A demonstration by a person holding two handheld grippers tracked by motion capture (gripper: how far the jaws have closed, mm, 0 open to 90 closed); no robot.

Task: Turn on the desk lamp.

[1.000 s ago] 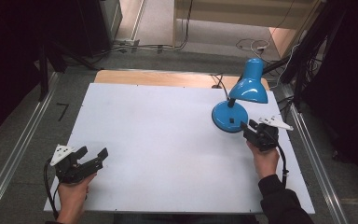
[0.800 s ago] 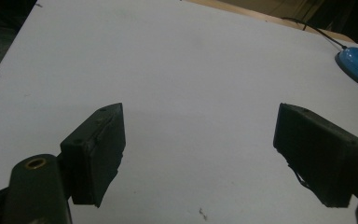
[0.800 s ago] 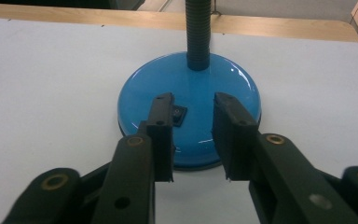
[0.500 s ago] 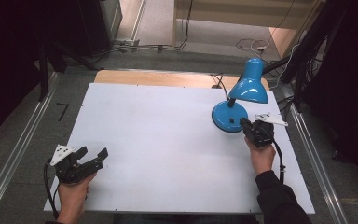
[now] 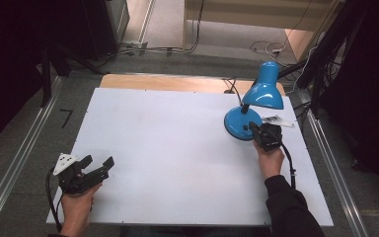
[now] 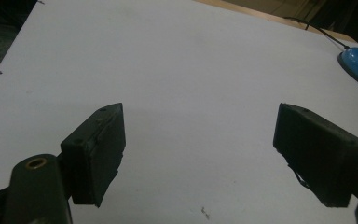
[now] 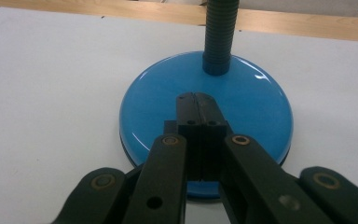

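A blue desk lamp (image 5: pixel 262 93) stands at the table's right side on a round blue base (image 5: pixel 242 124), its shade turned away from me. My right gripper (image 5: pixel 253 129) is shut, with its tips over the near part of the base. In the right gripper view the two jaws are pressed together with nothing between them, resting over the glossy base (image 7: pixel 242 102) just in front of the ribbed neck (image 7: pixel 220 32). My left gripper (image 5: pixel 97 163) is open near the table's front left corner. Its jaws stand wide apart over bare white table (image 6: pixel 182 70).
The white tabletop (image 5: pixel 172 148) lies on a wooden board (image 5: pixel 168 83). The lamp's black cord (image 5: pixel 232 85) runs off the back edge. A small white tag (image 5: pixel 278 120) lies right of the lamp base. Metal rails (image 5: pixel 15 168) run along both sides of the table.
My right gripper has moved forward and left onto the lamp base, and its jaws are now closed. The left gripper has stayed in place.
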